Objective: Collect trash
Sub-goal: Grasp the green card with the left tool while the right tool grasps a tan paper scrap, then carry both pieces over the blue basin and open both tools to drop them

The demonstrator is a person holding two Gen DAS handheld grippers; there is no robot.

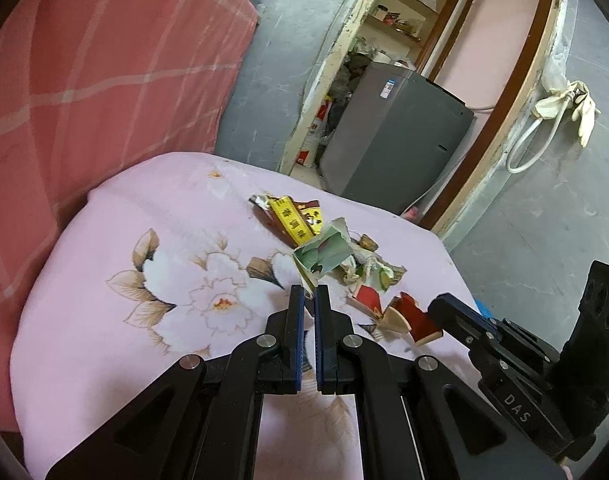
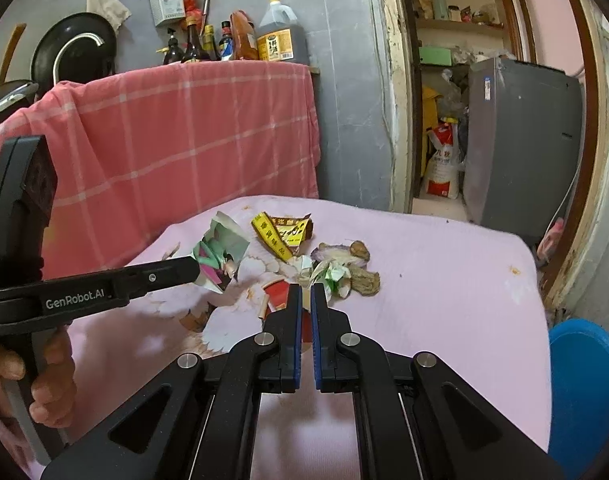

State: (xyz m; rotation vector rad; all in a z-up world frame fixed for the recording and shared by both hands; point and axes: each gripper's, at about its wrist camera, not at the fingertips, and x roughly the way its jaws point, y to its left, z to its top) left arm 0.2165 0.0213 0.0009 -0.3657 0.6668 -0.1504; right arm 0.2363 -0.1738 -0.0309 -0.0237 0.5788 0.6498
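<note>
A pink floral cloth (image 1: 104, 240) covers the table, with a red checked cloth (image 1: 104, 60) at ten o'clock and a grey appliance (image 1: 396, 136) in the doorway at one o'clock. Only the right wrist view shows oil bottles (image 2: 280, 36) and a blue bin (image 2: 584, 392). The left gripper (image 1: 309, 292) is nearly closed, pinching a green torn carton (image 1: 324, 256). The right gripper (image 2: 306, 292) is nearly closed on a red box scrap (image 2: 278, 294); contact is unclear. Remaining trash (image 2: 344, 268) lies mid-table.
</note>
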